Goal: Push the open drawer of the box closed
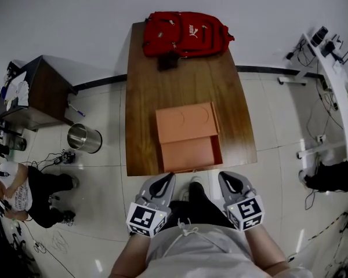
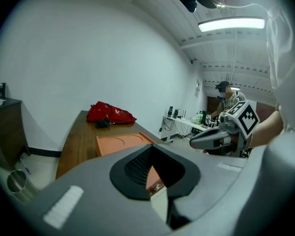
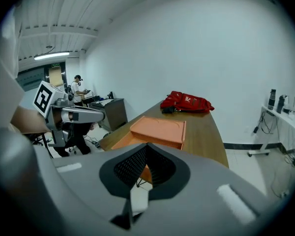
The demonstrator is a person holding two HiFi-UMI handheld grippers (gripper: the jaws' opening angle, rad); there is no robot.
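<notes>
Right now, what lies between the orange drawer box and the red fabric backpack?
Bare brown wooden tabletop, plus a dark item by the backpack; head view.

even ceiling strip light (image 2: 231, 24), sharp head view, gripper views fisheye-bent with dark corners.

**Open approach from the near side of the table**

Nothing stands between the open orange drawer (image 1: 191, 154), whose front lies at the near edge of the brown wooden table (image 1: 142, 97), and the left gripper (image 1: 164, 183) or the right gripper (image 1: 231, 183). Both hang just off that edge with jaws together. Bare wood runs along both sides of the orange cardboard box (image 1: 184, 123). The red fabric backpack (image 1: 185, 33) blocks the far end, well apart from the box. The shiny steel bin (image 1: 84, 138) stands on the floor to the left.
</notes>
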